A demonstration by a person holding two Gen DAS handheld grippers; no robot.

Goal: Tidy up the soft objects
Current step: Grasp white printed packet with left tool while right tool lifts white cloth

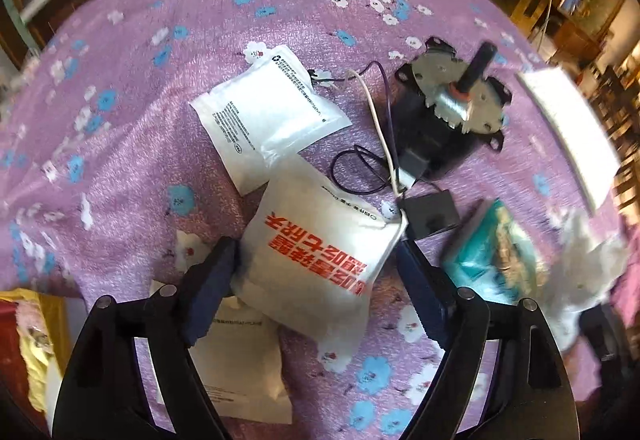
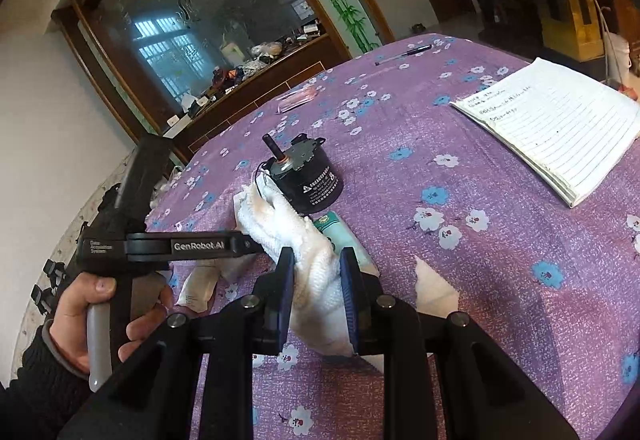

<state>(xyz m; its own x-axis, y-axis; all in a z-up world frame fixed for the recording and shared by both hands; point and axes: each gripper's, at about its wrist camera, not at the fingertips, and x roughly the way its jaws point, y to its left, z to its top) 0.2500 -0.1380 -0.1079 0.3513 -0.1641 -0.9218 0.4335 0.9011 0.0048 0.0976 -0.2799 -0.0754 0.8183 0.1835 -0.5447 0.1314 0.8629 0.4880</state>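
My left gripper [image 1: 316, 246] points down at the purple flowered tablecloth [image 1: 120, 127], jaws wide open. A white pouch with red print [image 1: 320, 224] lies between the fingers, unpinched. A second white pouch [image 1: 268, 111] with black print lies just beyond it. A third [image 1: 240, 360] sits under the left finger. My right gripper [image 2: 317, 254] is shut on a white towel [image 2: 308, 236], whose free end droops toward the motor. In the left wrist view the towel [image 1: 588, 260] shows blurred at the right, beside a teal tissue pack [image 1: 496, 252].
A black motor [image 1: 444, 107] with loose wires and a small black box [image 1: 430, 211] lies right of the pouches. An open notebook [image 2: 560, 127], a pen [image 2: 404, 53] and a pink packet [image 2: 298, 97] lie farther back. A hand [image 2: 92, 320] holds the left gripper's handle.
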